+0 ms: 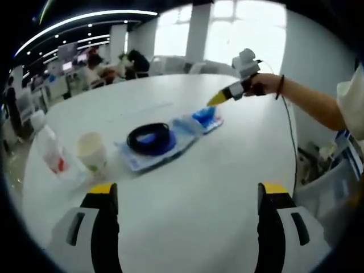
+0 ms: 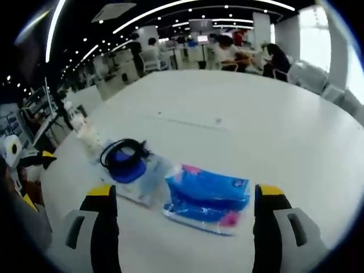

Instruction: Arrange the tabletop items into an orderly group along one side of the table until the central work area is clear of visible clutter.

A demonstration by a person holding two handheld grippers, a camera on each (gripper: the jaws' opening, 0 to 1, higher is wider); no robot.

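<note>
my left gripper (image 1: 187, 213) has its jaws spread wide with nothing between them, just bare white table (image 1: 227, 170) ahead, so lots of free room on that side. my right gripper (image 2: 185, 219) is gaping open too, and the blue tissue pack (image 2: 207, 196) lies right between its jaws, not touched yet. in the left gripper view that right gripper (image 1: 227, 92) hangs above the far end of the pack.

the clutter sits in a rough line: a clear bottle with a red label (image 1: 52, 152) near the table edge, a pale cup (image 1: 92, 151) just beside it, then a black cable coil (image 1: 149, 136) on a clear blue packet (image 1: 153, 151), then the tissue pack (image 1: 205, 118). far half of the table is open. behind it, an office with desks, people sitting, ceiling light strips and bright windows.
</note>
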